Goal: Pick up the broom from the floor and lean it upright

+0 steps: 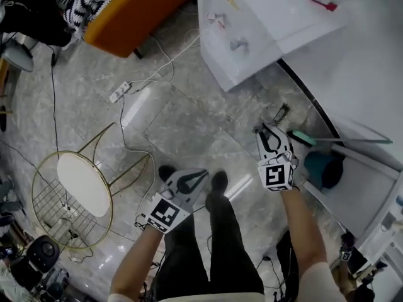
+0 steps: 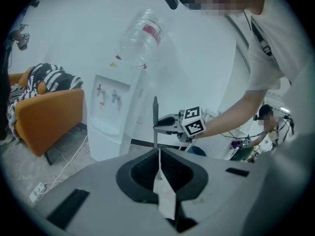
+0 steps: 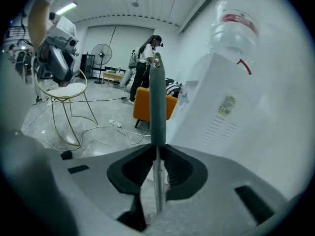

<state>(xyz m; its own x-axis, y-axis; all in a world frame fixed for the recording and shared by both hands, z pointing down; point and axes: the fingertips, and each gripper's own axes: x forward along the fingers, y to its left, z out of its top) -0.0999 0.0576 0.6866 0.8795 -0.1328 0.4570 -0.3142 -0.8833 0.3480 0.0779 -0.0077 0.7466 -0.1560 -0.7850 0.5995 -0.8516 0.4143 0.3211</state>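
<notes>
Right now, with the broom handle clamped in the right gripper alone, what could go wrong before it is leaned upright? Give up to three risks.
1. Only the right gripper clamps the thin broom handle. The left gripper is shut and empty, so the pole may swing or slip.
2. The water dispenser stands close beside it, so the handle could strike its bottle.
3. The floor looks polished, so a leaned broom might slide.

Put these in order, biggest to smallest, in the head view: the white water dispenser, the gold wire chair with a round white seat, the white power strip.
White water dispenser and gold wire chair: too close to rank, and the dispenser's top is nearer the camera.
White power strip: smallest.
</notes>
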